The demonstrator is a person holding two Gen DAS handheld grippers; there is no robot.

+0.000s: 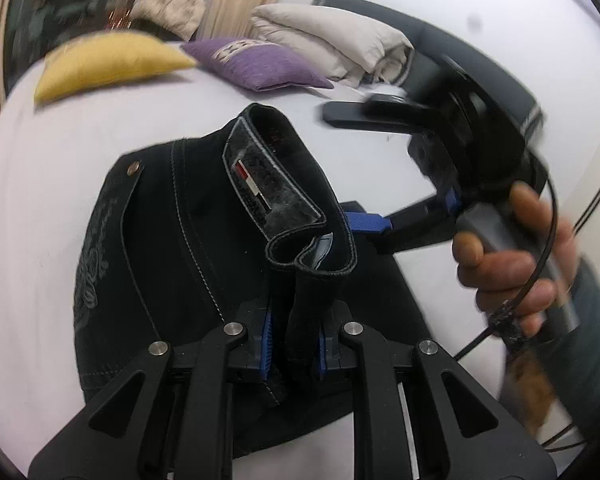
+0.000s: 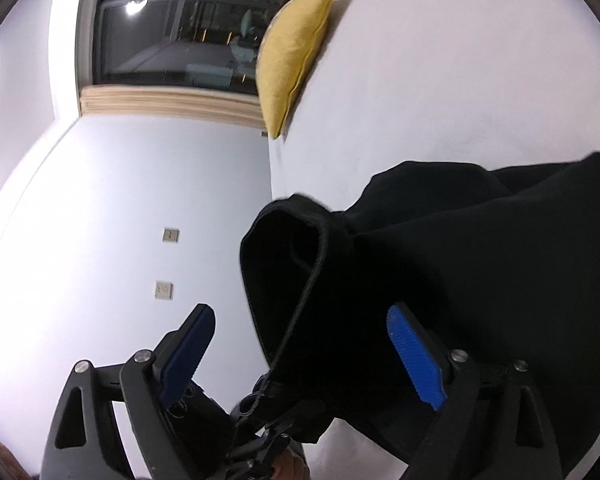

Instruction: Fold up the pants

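Observation:
The black pants (image 1: 172, 248) lie on a white bed (image 1: 40, 200), with white stitching and a label at the waistband (image 1: 260, 184). My left gripper (image 1: 294, 340) is shut on a bunched fold of the waistband, which stands up between its blue pads. My right gripper (image 2: 300, 356) is open; black fabric of the pants (image 2: 480, 264) hangs between its blue pads (image 2: 416, 360) without being pinched. In the left wrist view the right gripper (image 1: 376, 228) reaches in from the right, held by a hand (image 1: 508, 264).
A yellow cushion (image 1: 108, 64), a purple cushion (image 1: 256, 64) and a folded beige duvet (image 1: 332, 36) lie at the far side of the bed. A dark window (image 2: 188, 28) and a white wall with sockets (image 2: 164, 290) show in the right wrist view.

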